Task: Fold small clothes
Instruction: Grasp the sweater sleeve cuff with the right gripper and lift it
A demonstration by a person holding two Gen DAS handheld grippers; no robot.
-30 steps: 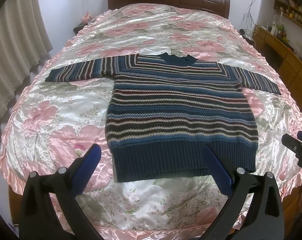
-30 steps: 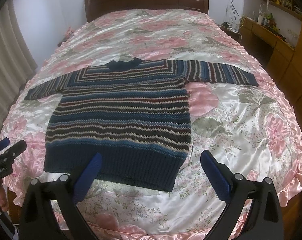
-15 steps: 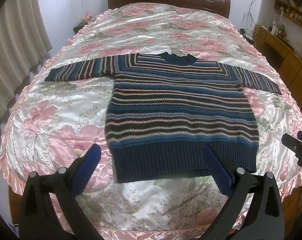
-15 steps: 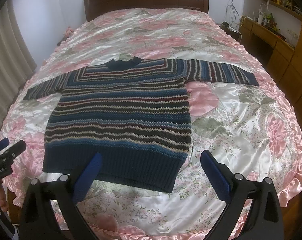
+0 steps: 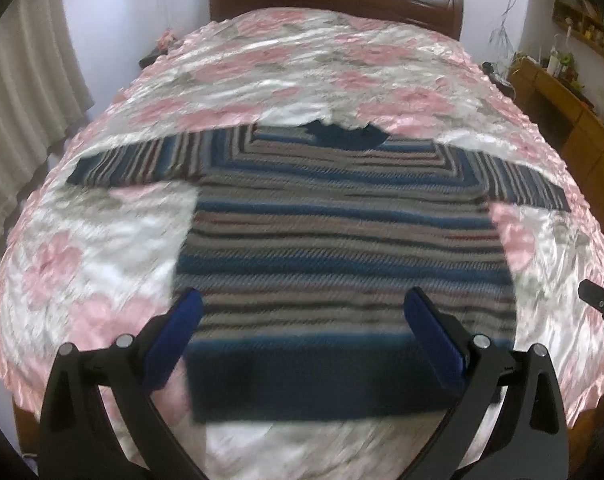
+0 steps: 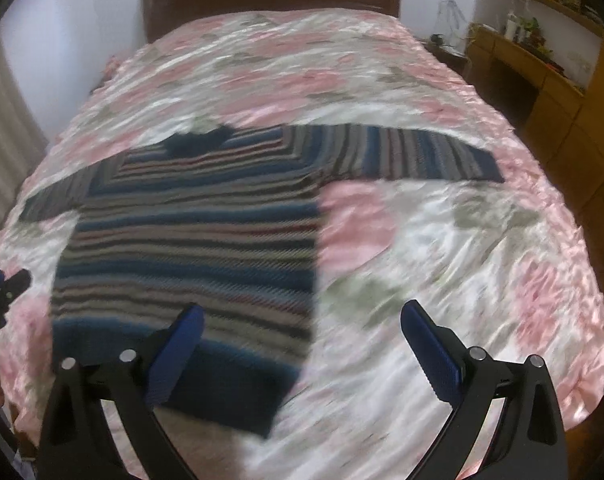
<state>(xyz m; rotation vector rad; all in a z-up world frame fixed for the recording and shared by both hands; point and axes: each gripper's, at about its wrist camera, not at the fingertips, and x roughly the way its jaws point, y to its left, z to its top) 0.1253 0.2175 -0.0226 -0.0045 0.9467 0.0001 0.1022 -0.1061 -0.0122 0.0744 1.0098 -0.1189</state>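
**Sweater lies ahead of both claws, its sleeves running across them**

The bed [image 5: 102,264] with the pink flowered satin cover fills the space ahead of both claws, and its wooden headboard [image 5: 334,4] is at the far end.

On the cover the striped sweater [image 5: 342,240] lies flat and face up, not yet folded. Its dark hem is the part nearest to the claws and its collar is the farthest. The two sleeves are spread out straight, so the long axis of the sweater goes from side to side, across the direction in which the claws look.

The left gripper [image 5: 302,312] stands with its blue fingers wide apart and holds nothing. The body of the sweater is directly ahead of it, between the lines of the two fingers, with the hem just below them.

The right gripper [image 6: 302,324] is also spread open and empty. The sweater is ahead and to its left; only its left finger is over the hem corner, and the right sleeve [image 6: 422,156] is farther ahead.

I judge that each claw is nearer to the sleeve on its own side. Both pictures are blurred.
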